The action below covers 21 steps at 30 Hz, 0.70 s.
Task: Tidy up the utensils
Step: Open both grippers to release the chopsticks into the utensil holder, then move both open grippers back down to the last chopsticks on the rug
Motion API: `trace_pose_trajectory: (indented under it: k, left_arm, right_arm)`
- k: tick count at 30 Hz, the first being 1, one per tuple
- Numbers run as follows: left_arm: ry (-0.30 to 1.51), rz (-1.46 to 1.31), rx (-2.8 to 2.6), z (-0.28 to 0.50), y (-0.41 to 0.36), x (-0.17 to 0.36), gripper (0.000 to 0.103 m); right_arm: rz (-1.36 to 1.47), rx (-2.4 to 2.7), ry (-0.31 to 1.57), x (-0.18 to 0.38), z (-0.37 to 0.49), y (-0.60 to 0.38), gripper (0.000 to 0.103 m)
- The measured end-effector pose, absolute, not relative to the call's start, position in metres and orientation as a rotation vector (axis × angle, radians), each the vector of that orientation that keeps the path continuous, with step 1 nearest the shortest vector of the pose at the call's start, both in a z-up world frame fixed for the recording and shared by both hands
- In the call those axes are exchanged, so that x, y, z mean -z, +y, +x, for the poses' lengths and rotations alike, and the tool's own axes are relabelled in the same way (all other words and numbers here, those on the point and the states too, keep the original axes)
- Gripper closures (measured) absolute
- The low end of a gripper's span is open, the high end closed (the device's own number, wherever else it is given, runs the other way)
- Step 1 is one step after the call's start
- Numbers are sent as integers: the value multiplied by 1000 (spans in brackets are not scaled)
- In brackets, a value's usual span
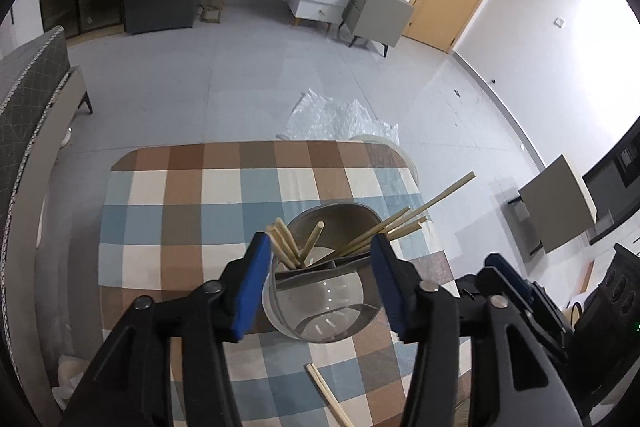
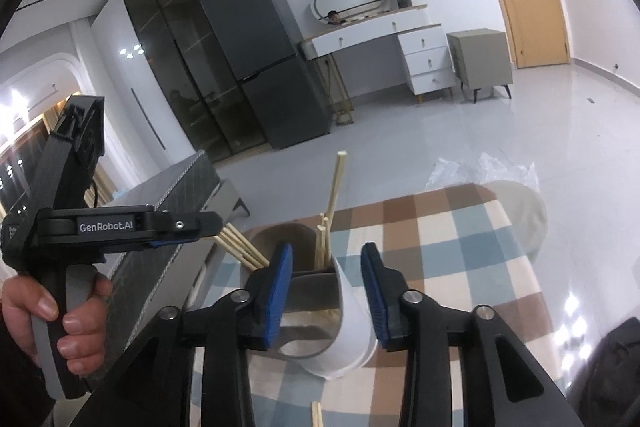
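Closest in the left wrist view, a loose pair of chopsticks (image 1: 329, 395) lies flat on the checked tablecloth (image 1: 168, 227) at about 6 o'clock, near the table's near edge. Just past that, the left gripper (image 1: 316, 283) sits partly open with its blue pads either side of the utensil holder (image 1: 320, 303), not pressing on it, gripping nothing. The holder is divided, with one bunch of chopsticks (image 1: 286, 245) leaning to 11 o'clock and another bunch (image 1: 400, 223) fanning out to 2 o'clock.

The right gripper (image 2: 326, 291) is also partly open and straddles the holder's white rim (image 2: 352, 327) without clamping it. A hand (image 2: 44, 319) holds the left tool at 9 o'clock.

Beyond the holder the cloth is bare up to the table's far edge at 12 o'clock, then open tiled floor (image 1: 224, 75).
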State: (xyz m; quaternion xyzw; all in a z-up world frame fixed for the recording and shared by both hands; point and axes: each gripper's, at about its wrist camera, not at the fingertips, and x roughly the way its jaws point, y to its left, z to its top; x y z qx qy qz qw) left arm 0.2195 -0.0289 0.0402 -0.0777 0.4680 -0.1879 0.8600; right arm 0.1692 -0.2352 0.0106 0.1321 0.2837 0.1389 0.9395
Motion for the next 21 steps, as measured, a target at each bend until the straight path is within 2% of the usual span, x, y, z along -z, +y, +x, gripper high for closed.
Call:
trace_pose_trajectory:
  k: [6,10,12,21]
  left_arm:
    - [929,-173,369,194,-21,-45,44]
    - [895,-164,336,172,-19,-46,35]
    - [891,-167,327,163,-17,-45,32]
    - [800,-156,268,120,-7,-44,31]
  right_arm:
    - [261,-278,562,-21,147,-237,51]
    - [254,-263,572,-22,133,-239,28]
    - [253,-265,575,-21,126,-240,27]
    - [221,-260,598,-8,96,-235,25]
